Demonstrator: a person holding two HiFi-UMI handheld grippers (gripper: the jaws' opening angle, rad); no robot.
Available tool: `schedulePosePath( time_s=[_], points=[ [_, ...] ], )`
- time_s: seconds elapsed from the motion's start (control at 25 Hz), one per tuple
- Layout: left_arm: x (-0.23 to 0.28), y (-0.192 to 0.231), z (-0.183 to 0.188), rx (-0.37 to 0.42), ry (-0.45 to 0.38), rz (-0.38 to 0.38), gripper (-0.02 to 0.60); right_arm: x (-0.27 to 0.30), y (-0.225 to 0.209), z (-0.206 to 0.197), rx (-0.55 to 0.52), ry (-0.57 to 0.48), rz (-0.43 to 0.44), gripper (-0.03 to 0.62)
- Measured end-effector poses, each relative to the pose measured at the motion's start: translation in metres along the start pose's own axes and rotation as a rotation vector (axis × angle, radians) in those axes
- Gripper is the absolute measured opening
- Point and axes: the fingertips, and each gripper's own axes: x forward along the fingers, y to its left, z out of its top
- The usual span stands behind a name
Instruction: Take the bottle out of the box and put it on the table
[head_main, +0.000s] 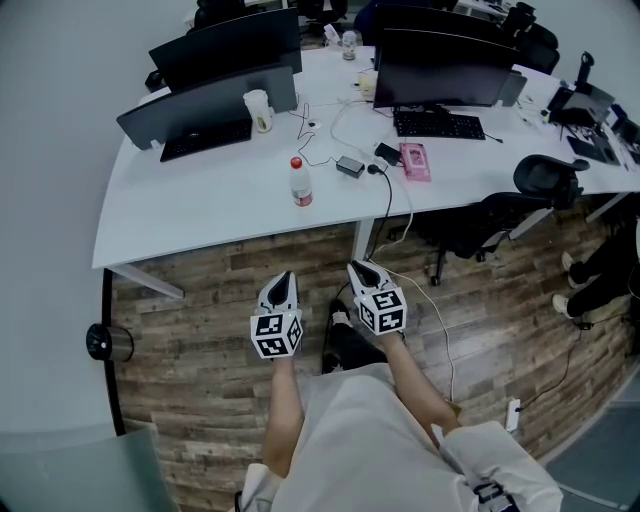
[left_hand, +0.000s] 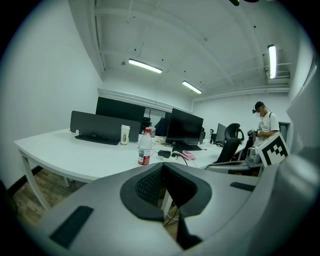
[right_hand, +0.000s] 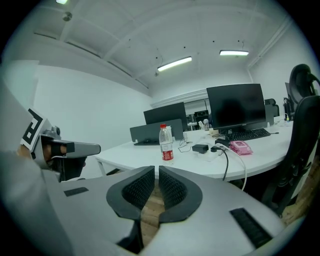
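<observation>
A clear water bottle (head_main: 301, 183) with a red cap and red label stands upright on the white table (head_main: 200, 210), near its front edge. The same bottle shows in the left gripper view (left_hand: 145, 148) and in the right gripper view (right_hand: 167, 143), well ahead of both grippers. No box is in view. My left gripper (head_main: 284, 278) and right gripper (head_main: 363, 268) hang side by side over the wooden floor, short of the table, pointing toward it. The left gripper (left_hand: 162, 167) has its pads together with nothing held. The right gripper (right_hand: 156, 172) is shut too, a thin slit between its pads, empty.
Monitors (head_main: 440, 68), keyboards (head_main: 438, 125), a white cup (head_main: 259, 110), a black adapter with cables (head_main: 350, 166) and a pink pack (head_main: 415, 160) lie further back on the table. A black office chair (head_main: 545, 180) stands at the right. Another person (left_hand: 263, 125) stands far right.
</observation>
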Motion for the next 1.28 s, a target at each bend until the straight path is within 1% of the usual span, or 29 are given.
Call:
schedulePosePath(
  time_s=[0.16, 0.4, 0.68, 0.8, 0.92, 1.28],
  points=[
    [0.0, 0.0002, -0.0007, -0.002, 0.0, 0.005, 0.014, -0.0009, 0.0005, 0.0015, -0.02, -0.003, 0.009, 0.043],
    [0.0013, -0.0007, -0.0025, 0.0, 0.005, 0.005, 0.014, 0.0011, 0.0027, -0.0027, -0.024, 0.014, 0.025, 0.043],
    [0.0013, -0.0027, 0.0012, 0.011, 0.001, 0.002, 0.013, -0.0005, 0.0029, -0.0018, -0.021, 0.018, 0.027, 0.043],
    [0.0034, -0.0053, 0.0009, 0.015, 0.003, -0.005, 0.013, -0.0015, 0.0006, -0.0019, 0.001, 0.014, 0.027, 0.043],
    [0.0027, -0.007, 0.0025, 0.018, 0.002, -0.008, 0.014, -0.0035, -0.0007, -0.0028, 0.02, 0.012, 0.021, 0.043],
    [-0.0013, -0.0029, 0.0024, 0.018, 0.009, 0.002, 0.014, -0.0025, -0.0032, -0.0011, 0.016, 0.017, -0.007, 0.043]
  ],
)
